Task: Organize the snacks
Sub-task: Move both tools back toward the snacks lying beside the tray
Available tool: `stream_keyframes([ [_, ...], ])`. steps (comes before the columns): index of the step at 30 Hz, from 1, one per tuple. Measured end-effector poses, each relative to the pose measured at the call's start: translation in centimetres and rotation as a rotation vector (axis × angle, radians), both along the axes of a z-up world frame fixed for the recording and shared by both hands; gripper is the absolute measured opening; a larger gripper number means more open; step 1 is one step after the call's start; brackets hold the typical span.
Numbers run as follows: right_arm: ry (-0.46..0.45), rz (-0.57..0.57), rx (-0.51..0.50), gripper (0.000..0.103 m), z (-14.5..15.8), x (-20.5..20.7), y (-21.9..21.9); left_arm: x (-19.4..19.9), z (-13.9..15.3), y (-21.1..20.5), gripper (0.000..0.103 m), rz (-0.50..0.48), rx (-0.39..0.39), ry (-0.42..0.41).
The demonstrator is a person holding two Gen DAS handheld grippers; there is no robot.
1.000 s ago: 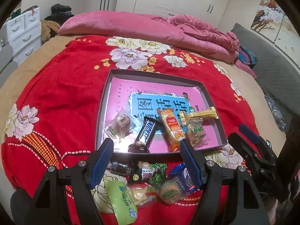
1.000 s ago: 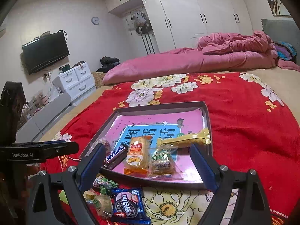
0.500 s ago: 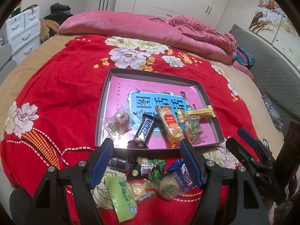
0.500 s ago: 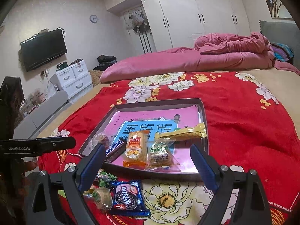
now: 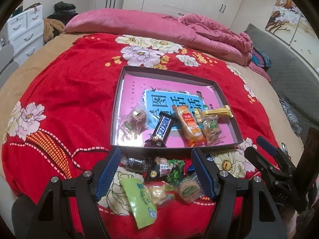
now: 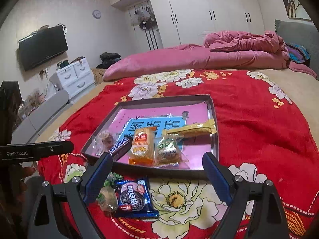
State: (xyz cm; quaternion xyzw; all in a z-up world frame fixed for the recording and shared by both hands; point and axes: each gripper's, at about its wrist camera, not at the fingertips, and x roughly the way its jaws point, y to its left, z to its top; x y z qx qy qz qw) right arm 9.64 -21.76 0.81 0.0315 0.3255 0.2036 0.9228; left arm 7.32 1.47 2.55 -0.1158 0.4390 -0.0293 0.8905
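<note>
The left gripper [image 5: 156,172] hangs with its jaws wide apart and nothing pressed between them. Between those jaws, on the red flowered blanket [image 5: 65,91], lies a loose heap of snacks: a dark wrapped candy [image 5: 135,163] just inside the left jaw, a green-and-black packet [image 5: 167,171] in the middle, a round green-labelled cake [image 5: 188,189] close to the right jaw, and a pale green packet [image 5: 139,201] nearer the camera — none of them touched by the pads.

Beyond the jaw tips sits the shallow box [image 5: 117,103] with a pink floor. In it are a Snickers bar [image 5: 162,128], an orange bread packet [image 5: 189,125], a clear-wrapped pastry [image 5: 136,119], a green-printed clear packet [image 5: 212,126] and a gold bar [image 5: 216,111].

The right gripper [image 6: 157,174] is likewise spread wide and empty. Between its jaws, nearer the left one, a blue Oreo packet [image 6: 134,198] lies on the blanket, with the round cake [image 6: 106,199] just beside that jaw. The box's near wall [image 6: 159,170] runs across just past the tips.
</note>
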Motion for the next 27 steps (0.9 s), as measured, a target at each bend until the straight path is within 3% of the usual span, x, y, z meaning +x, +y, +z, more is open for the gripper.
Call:
stream_keyframes([
  [27,0.055,0.016,-0.067,0.092,-1.6,-1.2,1.1,-2.8,-2.6,-0.4,0.075,-0.048,0.043,0.073],
])
